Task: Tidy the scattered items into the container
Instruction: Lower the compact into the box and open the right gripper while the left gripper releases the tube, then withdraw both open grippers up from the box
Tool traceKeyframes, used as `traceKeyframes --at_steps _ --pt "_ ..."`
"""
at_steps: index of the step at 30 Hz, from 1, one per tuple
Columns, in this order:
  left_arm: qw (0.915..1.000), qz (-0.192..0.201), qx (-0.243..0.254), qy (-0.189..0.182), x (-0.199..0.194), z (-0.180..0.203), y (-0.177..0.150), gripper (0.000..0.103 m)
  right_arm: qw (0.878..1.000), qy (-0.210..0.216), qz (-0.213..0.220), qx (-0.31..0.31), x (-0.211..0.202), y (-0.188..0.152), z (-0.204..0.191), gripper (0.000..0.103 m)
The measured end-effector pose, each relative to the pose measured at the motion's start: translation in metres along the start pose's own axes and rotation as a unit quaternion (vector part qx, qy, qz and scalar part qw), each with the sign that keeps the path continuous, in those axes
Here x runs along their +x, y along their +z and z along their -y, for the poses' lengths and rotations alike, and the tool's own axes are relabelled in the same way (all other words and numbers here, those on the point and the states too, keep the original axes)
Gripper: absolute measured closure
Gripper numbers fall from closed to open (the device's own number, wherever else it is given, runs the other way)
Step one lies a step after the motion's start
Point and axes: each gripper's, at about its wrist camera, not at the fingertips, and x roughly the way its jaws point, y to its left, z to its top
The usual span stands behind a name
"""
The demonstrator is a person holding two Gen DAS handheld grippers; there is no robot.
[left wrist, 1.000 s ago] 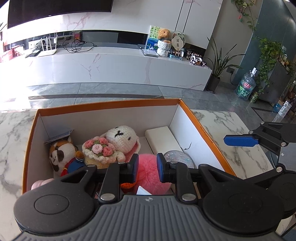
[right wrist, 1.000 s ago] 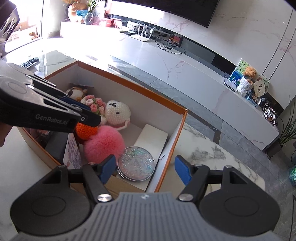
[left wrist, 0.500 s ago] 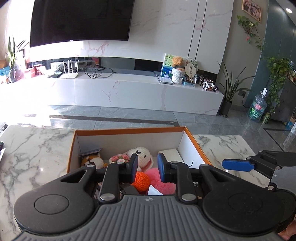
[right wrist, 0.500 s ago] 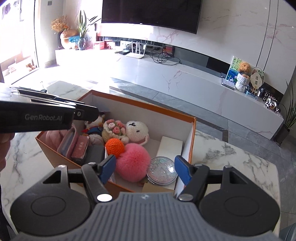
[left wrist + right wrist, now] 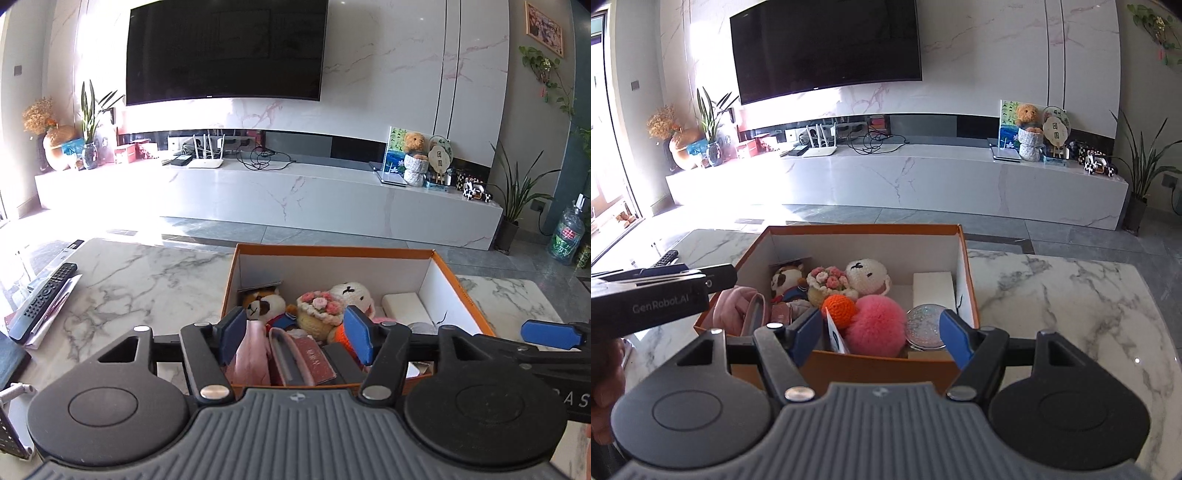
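Both claws withdrew; box (image 5: pixel 886 363) holds plush toys (image 5: pixel 873 325).

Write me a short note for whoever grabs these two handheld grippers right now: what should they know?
Left gripper: fingers opening, nothing between them.
Right gripper: open, empty.
Orange box on the marble table already holds the plush toys, pink pompom, orange ball, glitter mirror and wallet.
Left on the table: only a remote and papers at the far left; whether they belong in is unclear.

The left claw (image 5: pixel 295 336) partly hides the orange box's (image 5: pixel 332 252) near contents.
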Motion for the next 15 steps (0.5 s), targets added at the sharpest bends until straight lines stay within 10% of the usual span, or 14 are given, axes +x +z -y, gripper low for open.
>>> traceKeyframes --at_steps 15 --pt "0.9988 -0.037 0.011 0.029 0.013 -0.006 -0.026 0.017 1.0 -0.002 0.012 -0.008 0.015 -0.027 -0.022 0.031"
